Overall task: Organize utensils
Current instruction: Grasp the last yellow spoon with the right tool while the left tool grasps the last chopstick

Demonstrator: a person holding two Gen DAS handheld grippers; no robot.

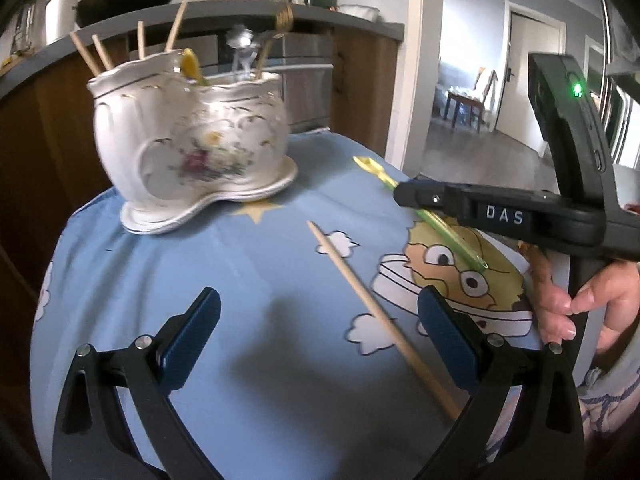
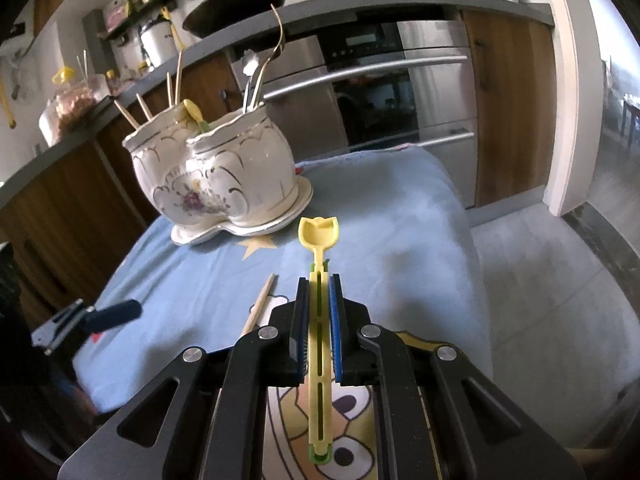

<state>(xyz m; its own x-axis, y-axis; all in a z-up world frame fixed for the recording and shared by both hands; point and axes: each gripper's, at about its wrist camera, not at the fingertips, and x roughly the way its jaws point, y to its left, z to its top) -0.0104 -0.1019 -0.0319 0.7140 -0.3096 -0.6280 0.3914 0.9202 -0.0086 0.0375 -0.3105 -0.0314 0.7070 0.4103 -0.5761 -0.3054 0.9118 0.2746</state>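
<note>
Between the two blue pads of the right gripper (image 2: 319,280) sits the yellow-green plastic spoon (image 2: 319,236), and the jaws are closed on its handle. The handle runs along the fingers, so the long axis of the spoon is the same as the pointing direction of the gripper: the small scoop is out in front of the fingertips, and the other end passes back under the gripper body. In the left wrist view the same spoon (image 1: 370,167) is seen from the side, tilted, with the scoop higher than the tail and lifted off the blue cartoon cloth (image 1: 248,280).

From the scoop outward, the white ceramic holder (image 2: 224,172) stands ahead and to the left, near but not touching the spoon. It has two compartments. The farther-left one holds wooden chopsticks, the right one metal utensils, and a yellow spoon head shows at the rim between them; I cannot tell to which compartment it belongs. I judge that the right gripper must go forward, left and up.

The left gripper (image 1: 320,312) is wide open and holds nothing. One wooden chopstick (image 1: 376,312) lies on the cloth between its fingers, closer to the right finger, its long axis diagonal, the thin end toward the holder. For this chopstick the left gripper is the nearer one.
</note>
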